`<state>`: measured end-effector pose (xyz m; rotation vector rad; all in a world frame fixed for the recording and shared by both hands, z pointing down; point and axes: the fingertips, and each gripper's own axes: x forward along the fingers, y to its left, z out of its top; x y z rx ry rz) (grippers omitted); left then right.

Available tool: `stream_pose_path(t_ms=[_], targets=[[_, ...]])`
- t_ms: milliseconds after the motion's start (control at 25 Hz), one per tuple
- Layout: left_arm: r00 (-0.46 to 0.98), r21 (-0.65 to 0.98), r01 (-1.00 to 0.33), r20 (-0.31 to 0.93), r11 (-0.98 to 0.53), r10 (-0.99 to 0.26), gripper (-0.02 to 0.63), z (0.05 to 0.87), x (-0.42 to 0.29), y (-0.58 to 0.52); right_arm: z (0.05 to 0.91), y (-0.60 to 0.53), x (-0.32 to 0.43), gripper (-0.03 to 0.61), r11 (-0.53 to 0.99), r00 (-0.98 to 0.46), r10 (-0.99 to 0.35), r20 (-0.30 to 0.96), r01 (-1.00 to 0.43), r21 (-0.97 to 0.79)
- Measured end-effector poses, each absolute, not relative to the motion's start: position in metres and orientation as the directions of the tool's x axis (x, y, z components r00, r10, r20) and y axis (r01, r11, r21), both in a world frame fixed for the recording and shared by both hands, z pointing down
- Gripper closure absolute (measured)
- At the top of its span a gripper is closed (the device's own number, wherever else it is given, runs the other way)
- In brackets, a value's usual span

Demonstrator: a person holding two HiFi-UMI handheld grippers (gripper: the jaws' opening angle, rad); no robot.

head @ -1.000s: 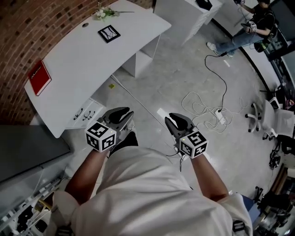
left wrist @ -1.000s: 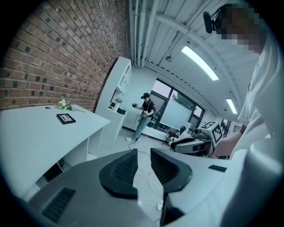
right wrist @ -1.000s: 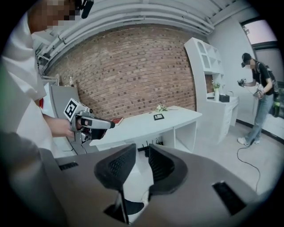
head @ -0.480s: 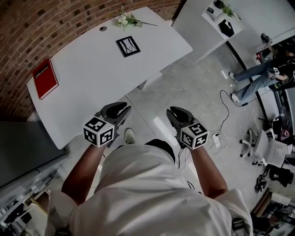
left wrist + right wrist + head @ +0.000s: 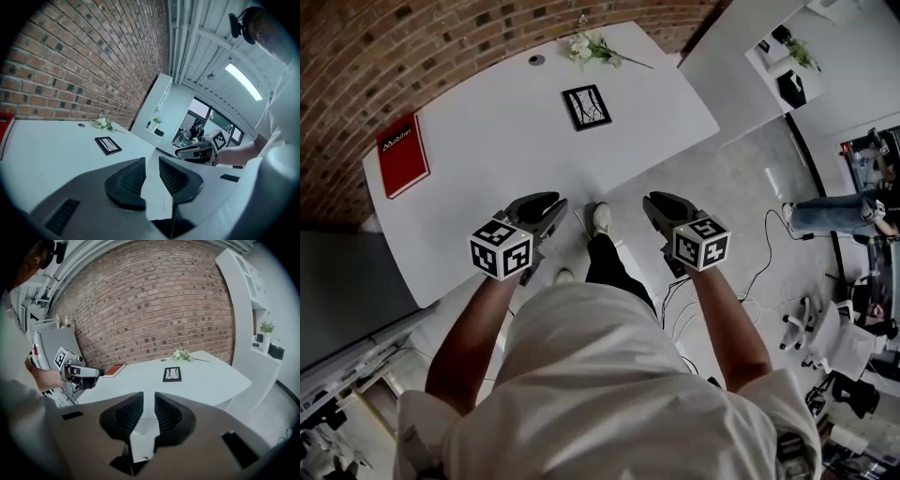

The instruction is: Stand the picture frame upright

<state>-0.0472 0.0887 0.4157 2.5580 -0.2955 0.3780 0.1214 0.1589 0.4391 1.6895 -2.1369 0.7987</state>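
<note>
Picture frame: we see the picture frame lying flat on the bench, in its far part. It is a small rectangle with a dark border, and the pale picture inside shows thin dark lines.
Bench: a white, smooth top with a curved outline and rounded corners, standing along the brick wall.
Brick wall: rough red-brown bricks with pale joints.
Flowers: a small sprig of flowers with white blossoms and a thin green stem lies at the far edge, just beyond the frame.
Red book: the red book is a thin flat rectangle at the left end of the bench, well apart from the frame. We cannot read the white print on its cover.
Left gripper: the left gripper hangs over the near edge of the bench, well apart from the frame. Its dark fingers are ribbed on the inner faces and stand a little apart, with nothing between them.
Right gripper: the right gripper hangs over the floor, beside the bench edge. Its fingers have the same dark ribbed shape, with a narrow gap and nothing inside.
Marker cubes: each gripper carries a white cube with black square patterns.
Floor: grey and smooth. A pale shoe shows between the two grippers.
</note>
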Motion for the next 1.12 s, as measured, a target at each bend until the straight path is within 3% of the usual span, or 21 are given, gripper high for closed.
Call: stream_pose_path(t_ms=[600,1120], targets=[[0.872,0.528,-0.45,0.433,-0.72,-0.227,0.514,0.474,0.031,-0.053,0.511,-0.035,0.2,0.502,0.299,-0.427,-0.655,0.623,-0.904,-0.305],[0.784,0.55,-0.588,0.566,-0.593,-0.253,0.479,0.554,0.083,-0.132,0.584,-0.128,0.234,0.502,0.374,-0.555,-0.505,0.662,-0.831,-0.411]])
